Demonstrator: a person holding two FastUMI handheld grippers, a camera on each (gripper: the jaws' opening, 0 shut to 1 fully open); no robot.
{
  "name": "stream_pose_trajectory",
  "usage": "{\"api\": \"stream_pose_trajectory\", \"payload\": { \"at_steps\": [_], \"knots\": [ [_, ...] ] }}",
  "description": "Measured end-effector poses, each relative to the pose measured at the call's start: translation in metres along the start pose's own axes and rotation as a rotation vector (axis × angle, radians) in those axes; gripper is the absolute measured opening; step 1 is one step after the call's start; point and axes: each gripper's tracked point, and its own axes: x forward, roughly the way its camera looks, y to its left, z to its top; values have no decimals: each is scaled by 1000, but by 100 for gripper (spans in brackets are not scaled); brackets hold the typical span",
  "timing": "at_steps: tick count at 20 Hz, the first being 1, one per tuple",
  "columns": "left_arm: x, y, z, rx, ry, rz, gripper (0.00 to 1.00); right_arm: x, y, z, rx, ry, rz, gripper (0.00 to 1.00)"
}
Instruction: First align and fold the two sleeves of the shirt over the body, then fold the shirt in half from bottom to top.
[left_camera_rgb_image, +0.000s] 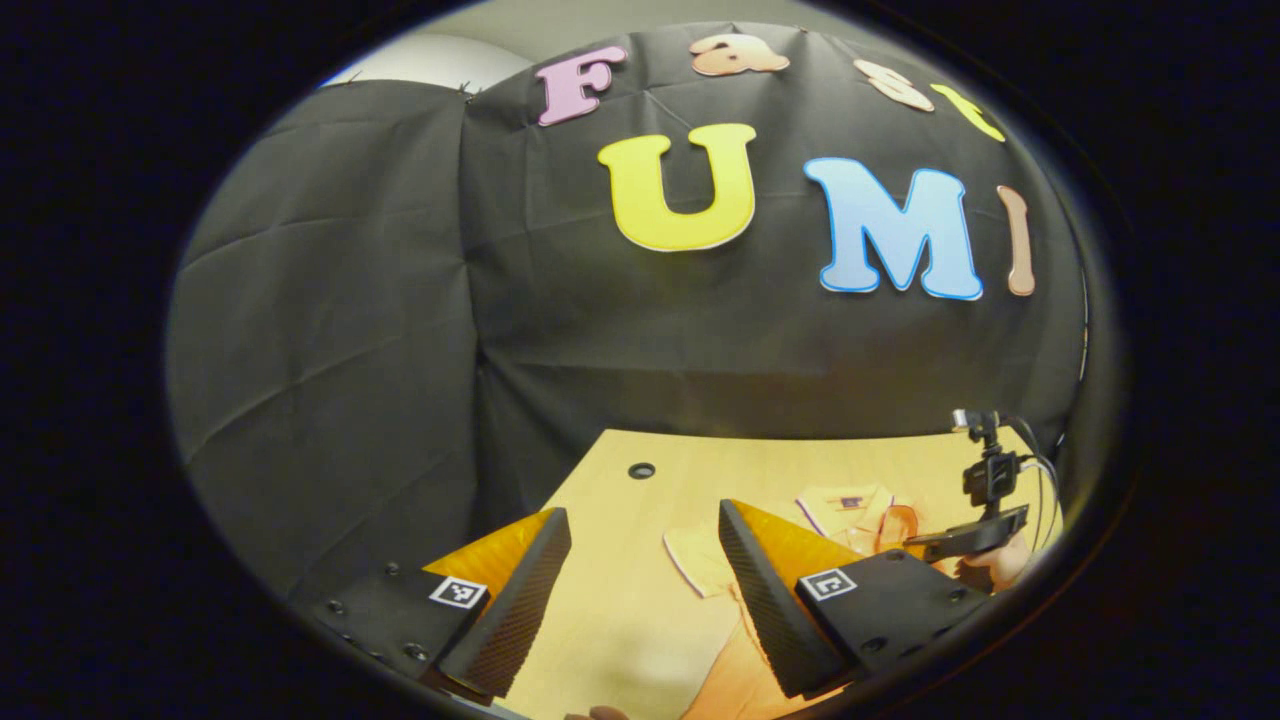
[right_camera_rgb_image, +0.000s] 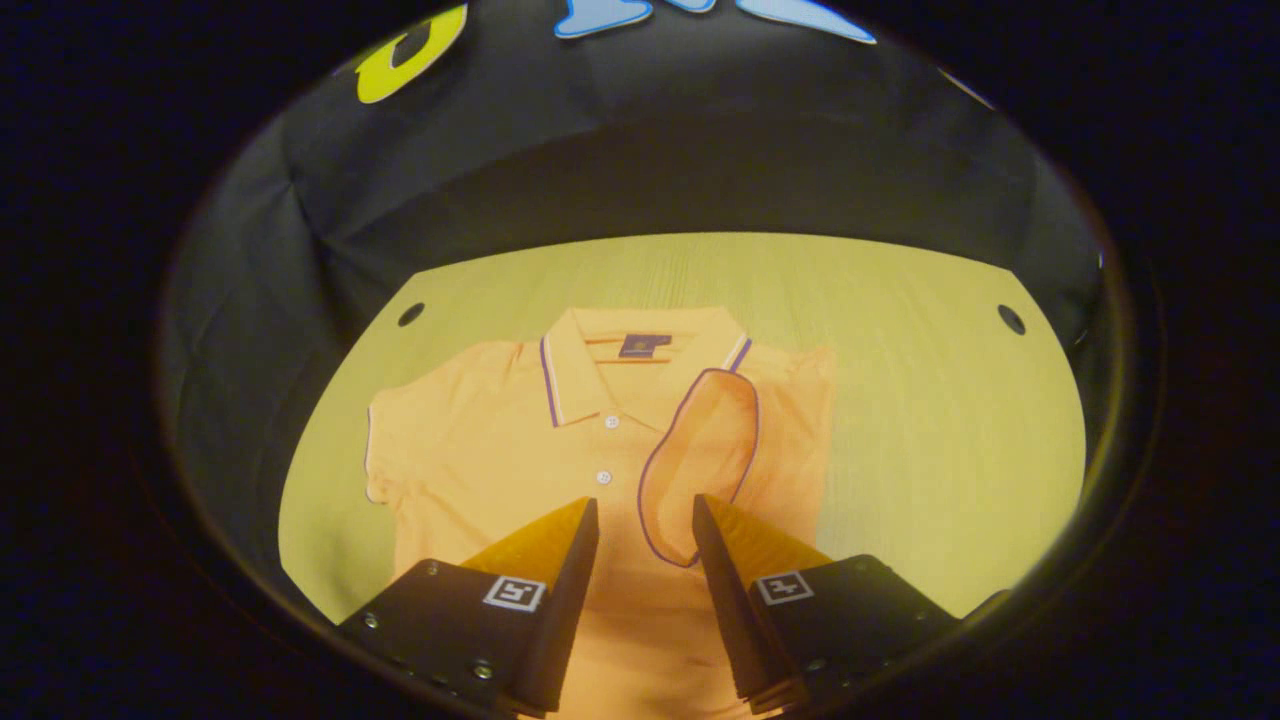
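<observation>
One sleeve done, judging by the fold | left gripper view: left gripper (left_camera_rgb_image: 640, 590) agape, empty, raised over bare table (left_camera_rgb_image: 620, 620) left of the shirt (left_camera_rgb_image: 850, 520); flat sleeve (left_camera_rgb_image: 700, 560) at 3 o'clock, likely next; right gripper (left_camera_rgb_image: 975, 540) beyond | right gripper view: right gripper (right_camera_rgb_image: 645, 570) parted, empty above shirt body; folded sleeve (right_camera_rgb_image: 700, 450) at 12 o'clock.

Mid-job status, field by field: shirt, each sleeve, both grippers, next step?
shirt: orange polo, flat on the table, collar toward the wall
right-hand sleeve in right gripper view: folded over the body
other sleeve: still spread out
left gripper: open, holding nothing
right gripper: open, above the shirt
next step: probably fold the spread sleeve
</observation>
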Motion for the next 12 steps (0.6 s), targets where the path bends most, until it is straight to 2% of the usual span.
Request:
{"api": "stream_pose_trajectory", "payload": {
  "at_steps": [1,3,7,12],
  "knots": [
    [12,-3,-8,1,16,-17,96,-11,-2,7,-1,-28,-2,62],
    [41,-14,-26,-2,49,-53,100,-37,-7,17,-4,-84,-13,62],
    [100,-35,-71,15,141,-107,100,-92,-15,26,13,-178,-34,61],
    [162,-53,-138,22,262,-126,99,-162,-26,25,53,-268,-78,62]
  ]
}}
